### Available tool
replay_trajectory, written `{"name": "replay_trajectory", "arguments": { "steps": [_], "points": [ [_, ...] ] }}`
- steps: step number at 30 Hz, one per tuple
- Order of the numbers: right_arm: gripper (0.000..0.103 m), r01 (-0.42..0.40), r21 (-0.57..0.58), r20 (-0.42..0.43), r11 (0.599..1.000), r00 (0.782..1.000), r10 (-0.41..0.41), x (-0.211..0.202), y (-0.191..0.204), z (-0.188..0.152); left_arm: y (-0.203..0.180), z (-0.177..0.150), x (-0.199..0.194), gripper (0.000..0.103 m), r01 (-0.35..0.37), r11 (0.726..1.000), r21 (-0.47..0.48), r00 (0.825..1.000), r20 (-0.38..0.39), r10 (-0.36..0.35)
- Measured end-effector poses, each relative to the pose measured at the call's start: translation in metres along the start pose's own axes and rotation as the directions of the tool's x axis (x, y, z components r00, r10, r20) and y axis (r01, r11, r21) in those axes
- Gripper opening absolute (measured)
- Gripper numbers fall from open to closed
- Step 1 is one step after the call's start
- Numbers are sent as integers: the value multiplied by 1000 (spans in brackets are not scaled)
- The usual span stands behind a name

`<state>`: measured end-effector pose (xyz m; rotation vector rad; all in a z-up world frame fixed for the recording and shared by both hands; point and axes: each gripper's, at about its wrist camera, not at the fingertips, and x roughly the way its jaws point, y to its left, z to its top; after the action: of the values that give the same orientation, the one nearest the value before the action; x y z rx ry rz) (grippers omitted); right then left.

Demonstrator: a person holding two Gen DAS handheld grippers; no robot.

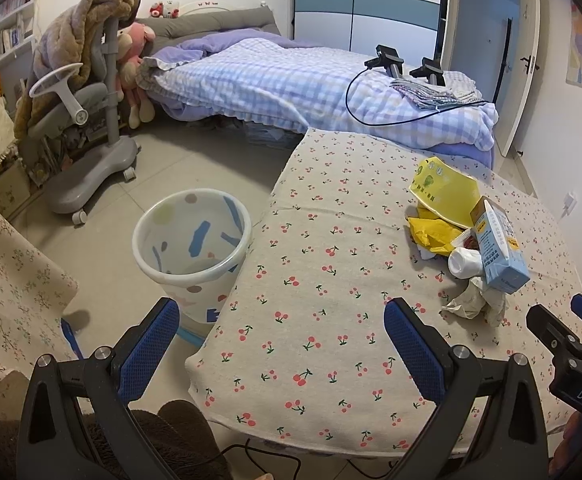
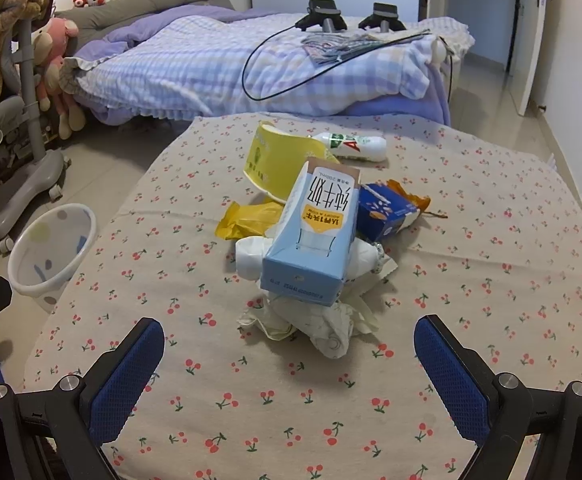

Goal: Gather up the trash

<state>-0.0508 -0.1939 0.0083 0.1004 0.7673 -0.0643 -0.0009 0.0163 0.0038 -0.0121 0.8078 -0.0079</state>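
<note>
1. Both the left hand-held gripper (image 1: 281,344) and right hand-held gripper (image 2: 289,360) gape wide, empty.
2. Trash pile, milk carton (image 2: 315,236) topmost, sits mid-counter (image 2: 251,400).
3. Wastebasket (image 1: 191,248), left on the floor, looks empty; nothing collected.

Matt woven tablecloth (image 2: 331,400); glossy card milk carton (image 2: 315,236); crumpled paper (image 2: 323,328); smooth plastic bin (image 1: 193,248).

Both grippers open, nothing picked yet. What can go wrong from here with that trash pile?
1. The milk carton rests tilted on a white bottle and crumpled tissue; pulling the tissue first may topple it.
2. The waste bin stands on the floor beside the table edge, so a short release could drop trash on the floor.
3. The right gripper is aimed at thin tissue, so its fingers may snag the cherry tablecloth.
</note>
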Motion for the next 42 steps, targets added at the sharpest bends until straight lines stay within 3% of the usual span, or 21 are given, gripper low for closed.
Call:
{"name": "replay_trajectory", "arguments": {
  "steps": [42],
  "points": [
    [103,-11,22,-9,1000,1000,11,1,0,-2,1,0,-2,103,1,1000,-5,1000,8,-1]
  ]
}}
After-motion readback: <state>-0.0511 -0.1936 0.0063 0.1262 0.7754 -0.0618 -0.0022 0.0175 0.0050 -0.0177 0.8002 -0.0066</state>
